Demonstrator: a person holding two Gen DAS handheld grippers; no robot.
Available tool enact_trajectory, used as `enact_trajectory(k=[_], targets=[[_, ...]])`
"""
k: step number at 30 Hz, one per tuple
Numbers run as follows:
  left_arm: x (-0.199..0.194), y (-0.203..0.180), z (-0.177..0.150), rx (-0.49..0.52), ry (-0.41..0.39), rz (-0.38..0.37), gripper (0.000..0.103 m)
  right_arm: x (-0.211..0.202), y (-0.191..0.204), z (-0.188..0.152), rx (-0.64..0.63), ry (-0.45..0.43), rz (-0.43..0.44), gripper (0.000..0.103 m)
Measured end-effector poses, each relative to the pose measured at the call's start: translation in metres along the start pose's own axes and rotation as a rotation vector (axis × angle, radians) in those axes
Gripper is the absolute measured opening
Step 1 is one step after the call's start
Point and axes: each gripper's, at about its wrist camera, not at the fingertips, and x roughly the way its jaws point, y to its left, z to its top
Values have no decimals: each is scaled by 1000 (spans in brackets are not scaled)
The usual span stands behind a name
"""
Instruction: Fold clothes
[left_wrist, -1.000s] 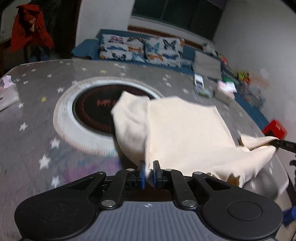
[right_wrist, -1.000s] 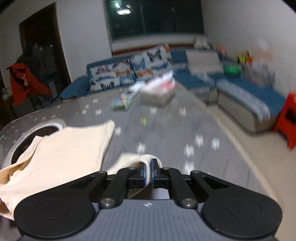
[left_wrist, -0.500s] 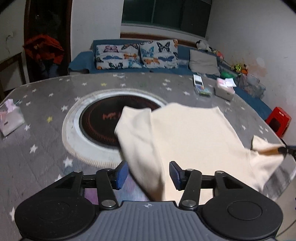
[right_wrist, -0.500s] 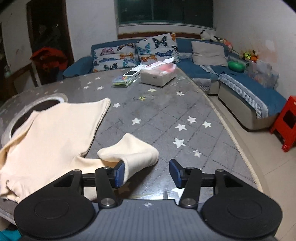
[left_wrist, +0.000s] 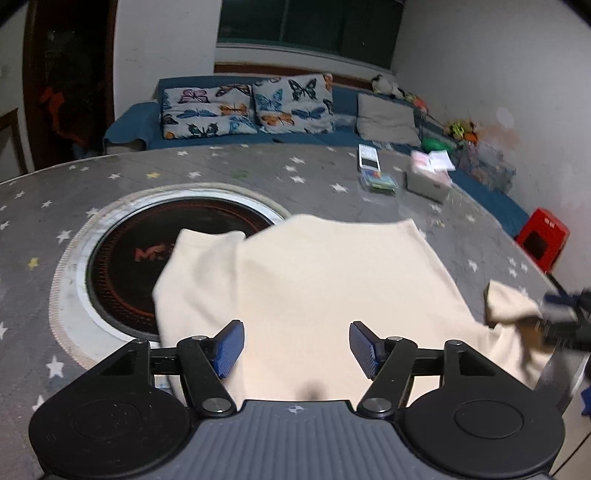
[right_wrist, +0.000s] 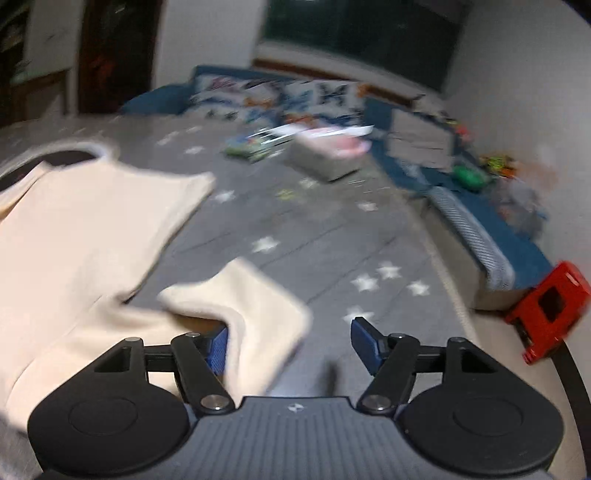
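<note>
Across the centre of the left view a cream garment (left_wrist: 325, 280) lies spread on the table (left_wrist: 33, 218), soft, light and limp, best pinched at a hem or sleeve, while left gripper (left_wrist: 295, 345) and right gripper (right_wrist: 290, 345) gape, holding nothing.

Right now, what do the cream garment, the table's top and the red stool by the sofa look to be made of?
Cream garment: soft matte knit or fleece, by its rounded, drooping folds; fibre unclear.
Table's top: grey star-printed covering with faint glare, perhaps vinyl or glass over cloth.
Red stool: moulded plastic, judging by its even colour and cut-out side.
</note>
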Motion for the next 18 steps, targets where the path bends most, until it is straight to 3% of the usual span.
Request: enact_trajectory(k=[3, 7, 10, 16, 18], targets=[[6, 2, -2, 5, 13, 14, 66, -5, -22, 5, 96, -49, -59, 68], [11, 9, 3, -3, 11, 41, 66, -10, -60, -5, 244, -27, -124, 69], [17, 13, 10, 3, -11, 85, 66, -11, -71, -11, 276, -12, -160, 69], [49, 27, 30, -9, -28, 160, 59, -20, -53, -8, 239, -34, -47, 69], [64, 33, 35, -19, -12, 184, 50, -20, -40, -2, 214, -40, 8, 69]])
